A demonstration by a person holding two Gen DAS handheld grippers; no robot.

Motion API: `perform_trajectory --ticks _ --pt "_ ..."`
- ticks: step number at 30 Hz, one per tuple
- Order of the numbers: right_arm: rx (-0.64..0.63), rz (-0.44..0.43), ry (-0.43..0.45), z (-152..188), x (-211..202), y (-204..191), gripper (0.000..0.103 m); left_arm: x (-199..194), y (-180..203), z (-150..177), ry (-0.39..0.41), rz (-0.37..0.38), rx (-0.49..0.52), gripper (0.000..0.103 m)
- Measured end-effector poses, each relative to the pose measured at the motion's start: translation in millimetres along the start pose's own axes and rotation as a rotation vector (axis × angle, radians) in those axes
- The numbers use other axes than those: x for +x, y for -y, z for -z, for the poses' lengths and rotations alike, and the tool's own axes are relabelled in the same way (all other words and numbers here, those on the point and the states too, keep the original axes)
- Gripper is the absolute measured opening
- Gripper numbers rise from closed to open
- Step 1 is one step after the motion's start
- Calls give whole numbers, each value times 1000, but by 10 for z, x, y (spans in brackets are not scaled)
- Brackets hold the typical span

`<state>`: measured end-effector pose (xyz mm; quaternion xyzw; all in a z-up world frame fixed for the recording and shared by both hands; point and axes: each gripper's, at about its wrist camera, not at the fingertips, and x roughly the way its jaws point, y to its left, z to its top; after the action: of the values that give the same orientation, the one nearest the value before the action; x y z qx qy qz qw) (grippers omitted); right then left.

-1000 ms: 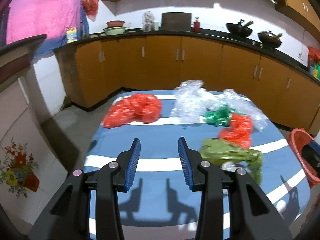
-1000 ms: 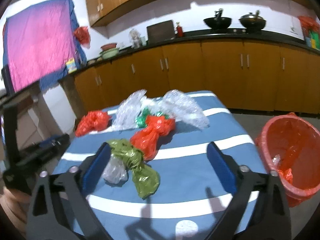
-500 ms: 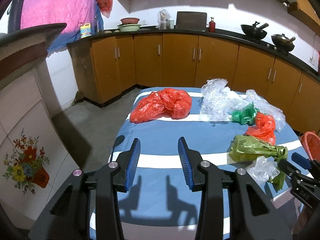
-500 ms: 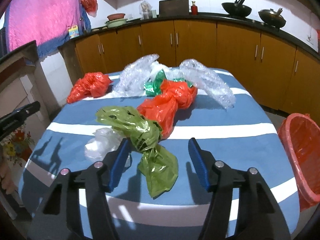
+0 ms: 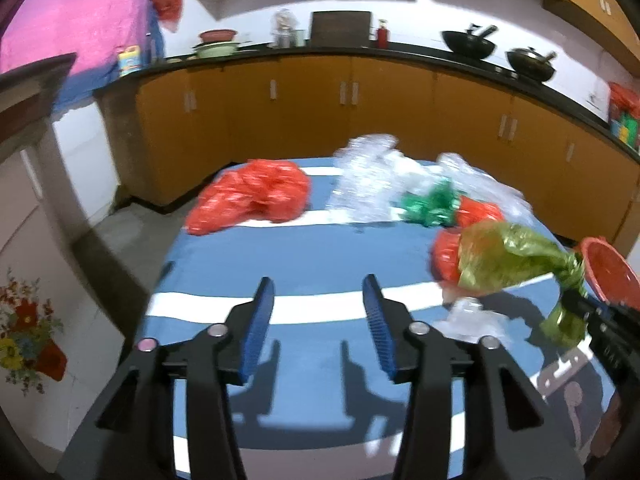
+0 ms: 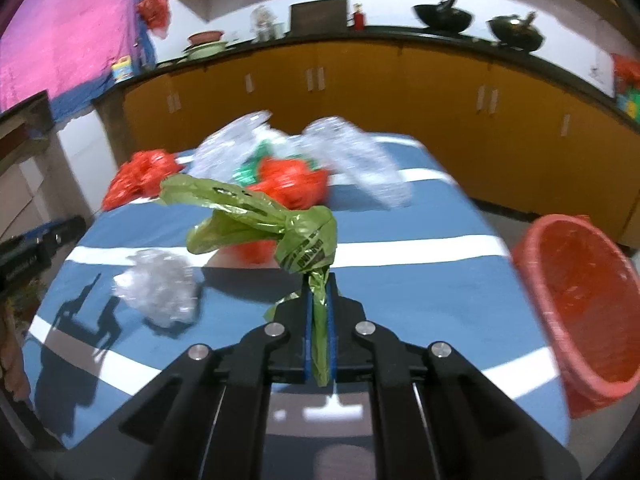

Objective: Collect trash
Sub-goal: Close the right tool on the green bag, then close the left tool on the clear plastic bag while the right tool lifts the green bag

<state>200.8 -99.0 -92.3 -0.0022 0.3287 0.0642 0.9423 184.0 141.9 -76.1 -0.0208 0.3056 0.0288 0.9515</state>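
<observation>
My right gripper [image 6: 319,286] is shut on a green plastic bag [image 6: 256,220] and holds it lifted above the blue striped table [image 6: 400,280]; the bag also shows in the left wrist view [image 5: 508,260]. My left gripper [image 5: 318,300] is open and empty above the table's near left part. A red bag [image 5: 252,200], clear crumpled plastic [image 5: 372,176], a dark green bag [image 5: 430,206] and another red bag [image 6: 292,184] lie at the far side. A small clear wad [image 6: 160,292] lies near the front. A red bin [image 6: 580,292] stands right of the table.
Wooden cabinets [image 5: 320,120] with a dark counter run behind the table, with woks [image 5: 468,42] on it. A white cabinet with a flower sticker [image 5: 28,328] stands at the left. Floor lies between it and the table.
My right gripper has shut on the green bag and lifted it off the table. The left gripper has stayed open and shifted slightly.
</observation>
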Motion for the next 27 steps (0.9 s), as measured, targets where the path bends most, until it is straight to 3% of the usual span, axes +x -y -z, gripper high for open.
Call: perform_trajectory --ticks 5,13,19,25,27 --pt "76 73 24 26 -168 371 7 -23 298 60 -3 68 37 50" --pt "140 133 55 34 -356 783 7 -103 623 119 6 116 83 51" --pt "160 148 60 86 -447 940 7 -133 756 119 20 125 96 51" --pt "174 152 72 105 -529 983 7 40 804 142 -48 98 106 51" --pt "174 154 76 101 -551 994 7 67 803 153 -58 98 100 46"
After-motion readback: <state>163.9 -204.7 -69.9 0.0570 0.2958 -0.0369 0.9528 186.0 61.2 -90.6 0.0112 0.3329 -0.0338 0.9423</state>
